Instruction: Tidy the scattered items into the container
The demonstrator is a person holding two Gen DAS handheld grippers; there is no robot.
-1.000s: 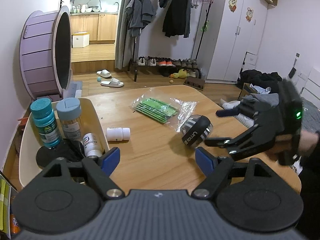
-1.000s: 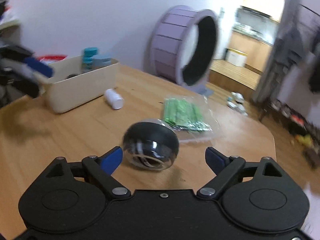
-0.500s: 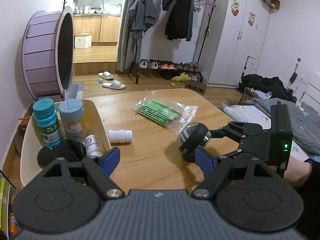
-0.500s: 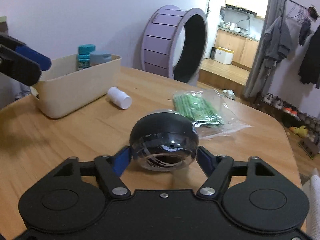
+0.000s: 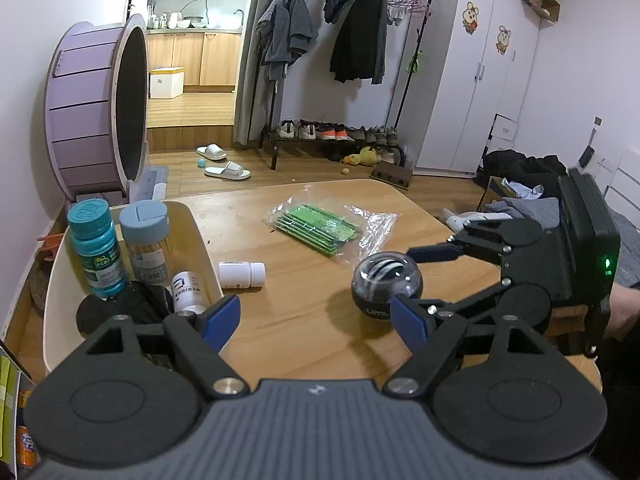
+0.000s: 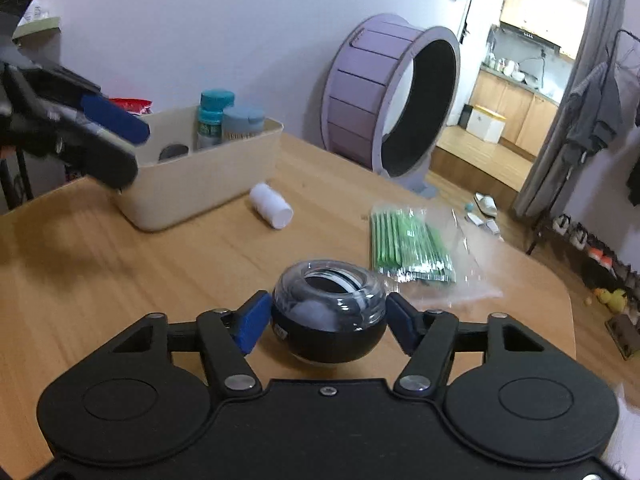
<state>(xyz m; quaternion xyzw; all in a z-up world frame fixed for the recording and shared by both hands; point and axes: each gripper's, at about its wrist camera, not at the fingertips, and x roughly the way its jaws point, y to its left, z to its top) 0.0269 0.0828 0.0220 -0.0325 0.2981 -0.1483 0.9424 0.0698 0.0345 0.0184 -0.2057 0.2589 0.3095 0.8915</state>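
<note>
The right gripper pinches the gyro wrist ball between its blue pads, seemingly just clear of the table, so the carry to the cream bin ahead-left comes next, beneath the left gripper, whose jaws gape wide and empty.

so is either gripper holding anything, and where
Right gripper clamps the gyro ball across its sides, at the widest part. Left gripper is open, holding nothing.
</note>
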